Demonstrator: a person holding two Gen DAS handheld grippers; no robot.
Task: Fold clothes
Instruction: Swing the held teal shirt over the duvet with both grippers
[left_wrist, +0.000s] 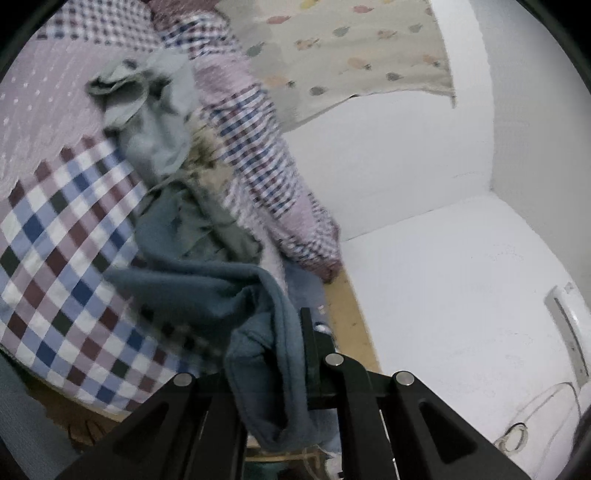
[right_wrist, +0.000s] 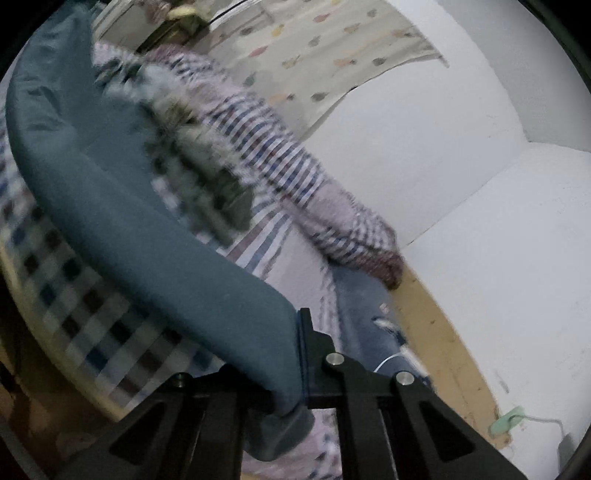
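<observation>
A teal blue garment (left_wrist: 207, 295) lies across the checked bedspread (left_wrist: 59, 251). My left gripper (left_wrist: 284, 362) is shut on a bunched edge of it, which hangs down between the fingers. My right gripper (right_wrist: 288, 369) is shut on another edge of the same teal garment (right_wrist: 122, 206), which stretches taut up and to the left in the right wrist view. A pile of other clothes (left_wrist: 155, 122), grey-blue and olive, lies further up the bed. The right wrist view is blurred.
A rolled checked quilt (left_wrist: 266, 177) runs along the bed beside the white wall (left_wrist: 406, 166). A patterned curtain (left_wrist: 351, 48) hangs above. A wooden bed edge (right_wrist: 443, 332) borders the wall. A green plug (right_wrist: 508, 417) with a cable sits low on the wall.
</observation>
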